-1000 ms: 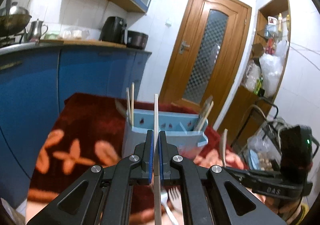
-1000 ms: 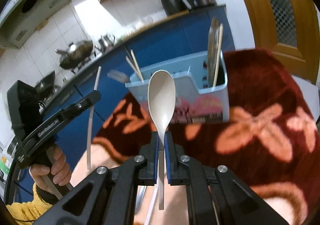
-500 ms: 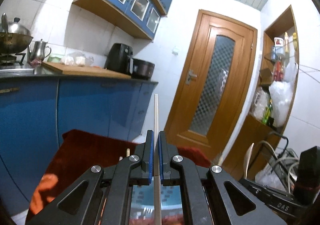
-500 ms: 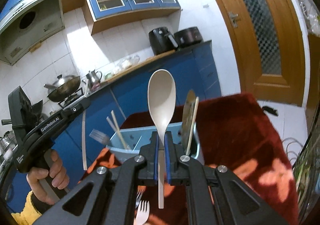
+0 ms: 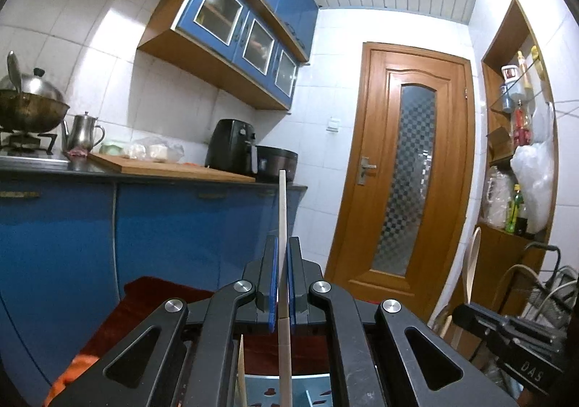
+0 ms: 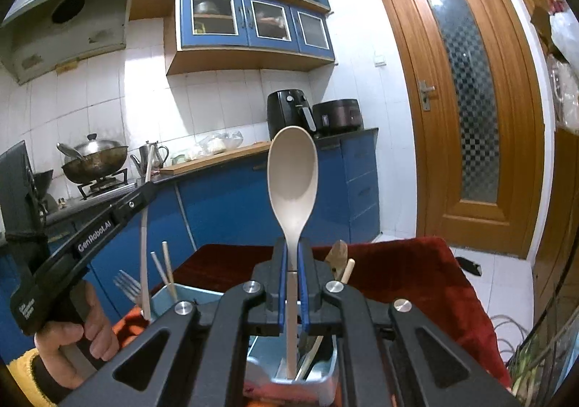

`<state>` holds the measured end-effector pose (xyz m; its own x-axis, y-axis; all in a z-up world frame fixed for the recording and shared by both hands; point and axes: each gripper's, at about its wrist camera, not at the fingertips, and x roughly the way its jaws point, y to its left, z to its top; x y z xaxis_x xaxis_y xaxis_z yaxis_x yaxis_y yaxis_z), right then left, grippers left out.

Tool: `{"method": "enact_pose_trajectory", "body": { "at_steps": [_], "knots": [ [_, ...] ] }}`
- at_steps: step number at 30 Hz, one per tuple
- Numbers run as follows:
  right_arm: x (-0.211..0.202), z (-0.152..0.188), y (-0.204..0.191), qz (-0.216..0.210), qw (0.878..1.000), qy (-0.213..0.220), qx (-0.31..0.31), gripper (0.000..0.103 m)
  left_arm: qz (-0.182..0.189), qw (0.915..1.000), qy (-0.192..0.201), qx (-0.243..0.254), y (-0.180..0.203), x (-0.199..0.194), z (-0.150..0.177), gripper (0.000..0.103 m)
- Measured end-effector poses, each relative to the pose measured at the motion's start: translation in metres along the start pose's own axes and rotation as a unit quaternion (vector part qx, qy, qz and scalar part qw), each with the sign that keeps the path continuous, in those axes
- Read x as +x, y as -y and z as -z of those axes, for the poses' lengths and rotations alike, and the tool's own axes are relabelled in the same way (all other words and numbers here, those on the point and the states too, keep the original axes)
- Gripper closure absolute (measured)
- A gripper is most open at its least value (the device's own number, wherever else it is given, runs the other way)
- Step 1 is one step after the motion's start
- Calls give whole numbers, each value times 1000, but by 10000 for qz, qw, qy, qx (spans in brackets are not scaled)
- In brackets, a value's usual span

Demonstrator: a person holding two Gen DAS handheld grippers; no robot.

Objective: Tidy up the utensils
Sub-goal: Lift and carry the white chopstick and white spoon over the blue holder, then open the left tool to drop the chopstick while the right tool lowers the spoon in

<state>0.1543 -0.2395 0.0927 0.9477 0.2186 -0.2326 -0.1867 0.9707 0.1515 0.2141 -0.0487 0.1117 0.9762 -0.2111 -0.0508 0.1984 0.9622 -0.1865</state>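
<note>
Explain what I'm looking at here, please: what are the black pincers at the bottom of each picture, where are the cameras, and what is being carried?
There is no robot. A person holds a handheld claw in each hand, and a fisheye camera on each one looks forward along its fingers. The left view shows the left claw shut on a pale chopstick standing upright. The right view shows the right claw shut on a beige spoon, bowl up. That view also shows the person's hand gripping the left claw. Below is a light blue utensil holder on a red flowered cloth, already holding a fork and chopsticks.
</note>
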Motion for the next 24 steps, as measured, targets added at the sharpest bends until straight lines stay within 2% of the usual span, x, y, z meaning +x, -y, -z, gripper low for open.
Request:
{"method": "enact_pose_trajectory", "body": {
  "at_steps": [4, 8, 20, 21, 23, 24],
  "knots": [
    [9, 7, -1, 13, 9999, 48, -95, 95, -93, 9998, 168, 101, -1, -1, 7, 98],
    [19, 15, -2, -15, 9998, -100, -146, 95, -110, 9996, 229, 156, -2, -1, 9, 98],
    [28, 27, -3, -214, 9988, -406, -142, 95, 12, 9996, 214, -186, -15, -4, 5, 98],
    [28, 27, -3, -240, 9986, -446, -121, 93, 6, 9996, 202, -182, -15, -3, 5, 98],
    [28, 28, -1, -300, 9985, -457, -66, 74, 26, 9997, 148, -178, -14, -3, 6, 98],
    [27, 28, -1, -352, 9984, -441, -30, 72, 43, 9998, 99, -174, -14, -2, 6, 98]
  ]
}}
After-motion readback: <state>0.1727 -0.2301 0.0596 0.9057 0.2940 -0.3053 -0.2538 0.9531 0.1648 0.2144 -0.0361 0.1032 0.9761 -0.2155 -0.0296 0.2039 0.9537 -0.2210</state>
